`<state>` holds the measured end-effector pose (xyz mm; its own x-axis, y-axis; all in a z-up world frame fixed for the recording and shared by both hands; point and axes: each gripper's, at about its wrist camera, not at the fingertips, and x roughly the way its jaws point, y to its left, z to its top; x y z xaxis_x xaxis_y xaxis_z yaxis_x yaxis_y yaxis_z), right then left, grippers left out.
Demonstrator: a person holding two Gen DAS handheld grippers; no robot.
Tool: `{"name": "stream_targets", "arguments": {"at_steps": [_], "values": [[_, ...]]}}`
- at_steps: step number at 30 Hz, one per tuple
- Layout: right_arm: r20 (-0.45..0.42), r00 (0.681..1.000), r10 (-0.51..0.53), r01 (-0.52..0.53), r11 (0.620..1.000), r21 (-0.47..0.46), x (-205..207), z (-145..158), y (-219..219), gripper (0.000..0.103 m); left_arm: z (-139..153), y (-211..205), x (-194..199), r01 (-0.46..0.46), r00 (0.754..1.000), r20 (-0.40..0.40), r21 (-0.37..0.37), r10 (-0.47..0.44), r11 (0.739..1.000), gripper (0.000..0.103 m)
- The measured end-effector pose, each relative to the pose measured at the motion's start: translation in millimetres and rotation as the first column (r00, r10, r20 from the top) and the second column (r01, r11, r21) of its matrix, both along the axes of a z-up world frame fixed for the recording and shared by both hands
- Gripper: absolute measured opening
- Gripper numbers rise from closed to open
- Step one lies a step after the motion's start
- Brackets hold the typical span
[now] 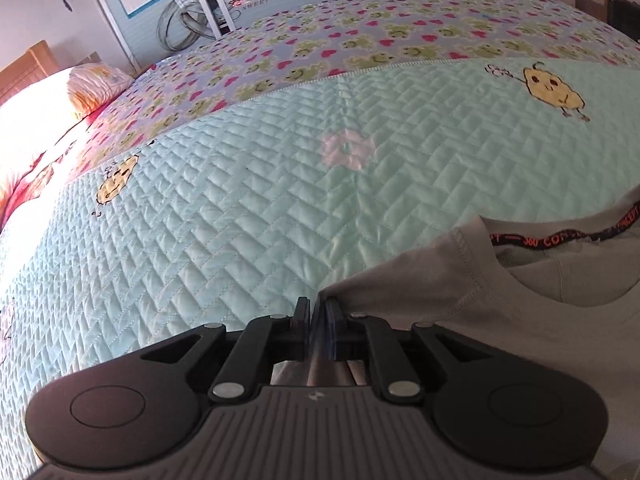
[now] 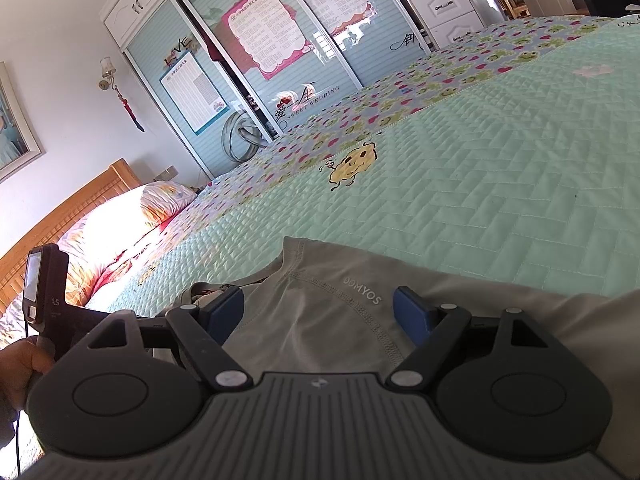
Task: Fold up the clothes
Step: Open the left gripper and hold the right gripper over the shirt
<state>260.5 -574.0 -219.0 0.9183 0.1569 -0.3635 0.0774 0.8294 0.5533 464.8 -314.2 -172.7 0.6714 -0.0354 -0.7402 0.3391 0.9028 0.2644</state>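
On the bed's quilted mint coverlet (image 1: 224, 216), stitched in a zigzag brick pattern w/ cartoon prints, lies a soft grey T-shirt (image 1: 500, 312), ribbed neck, lettered tape inside the collar. Left gripper (image 1: 318, 316): jaws pinched nearly together on the shirt's edge, fabric bunched between the pads. Right wrist view alone shows the "DOMYOS" print and a hand (image 2: 20, 372) on the other tool's handle. Right gripper (image 2: 318, 312): blue pads wide apart, hovering over the shirt, cloth below and between them, not clamped.
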Motion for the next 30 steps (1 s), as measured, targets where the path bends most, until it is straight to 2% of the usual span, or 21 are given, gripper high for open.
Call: {"name": "stream_targets", "arguments": {"at_steps": [2,3,5,7,9,13,21,24,28,30], "values": [[0.0,1.0,0.0,0.0,1.0,0.001,-0.2,0.1,-0.2,0.082,14.4,-1.4,-1.0,-0.033,0.998,0.05,-0.051,0.036,0.998,0.02],[0.0,1.0,0.0,0.0,1.0,0.002,-0.3,0.2,-0.3,0.082,23.1,-3.7,-4.0,-0.019,0.997,0.079,-0.094,0.027,0.995,0.022],[0.0,1.0,0.0,0.0,1.0,0.001,-0.3,0.4,-0.1,0.082,34.4,-16.3,-8.9,0.095,0.992,0.095,-0.157,-0.081,0.983,0.031],[0.0,1.0,0.0,0.0,1.0,0.002,-0.2,0.4,-0.3,0.082,35.9,-40.5,-12.7,0.227,0.972,0.09,-0.128,-0.216,0.965,0.035],[0.001,1.0,0.0,0.0,1.0,0.004,0.0,0.5,-0.5,0.082,27.8,-63.7,-11.1,0.294,0.955,0.059,-0.083,-0.29,0.952,0.035],[0.002,1.0,0.001,-0.001,1.0,0.008,0.5,0.6,-0.9,0.082,11.6,-77.0,2.6,0.31,0.949,-0.021,-0.102,-0.314,0.945,0.035],[0.002,1.0,0.002,-0.002,1.0,0.011,0.7,0.4,-1.8,0.082,3.3,-76.2,10.0,0.361,0.928,-0.071,-0.086,-0.367,0.929,0.04],[0.002,1.0,0.002,-0.002,1.0,0.01,0.6,0.4,-2.2,0.082,7.6,-68.8,13.8,0.337,0.934,-0.07,-0.148,-0.35,0.93,0.041],[0.001,1.0,0.002,-0.002,1.0,0.01,0.4,0.1,-2.6,0.082,10.6,-62.9,13.3,0.342,0.926,-0.085,-0.226,-0.369,0.912,0.042],[0.001,1.0,0.002,-0.002,1.0,0.009,0.3,-0.1,-2.8,0.082,9.3,-63.7,11.7,0.36,0.917,-0.094,-0.22,-0.387,0.907,0.042]]}}
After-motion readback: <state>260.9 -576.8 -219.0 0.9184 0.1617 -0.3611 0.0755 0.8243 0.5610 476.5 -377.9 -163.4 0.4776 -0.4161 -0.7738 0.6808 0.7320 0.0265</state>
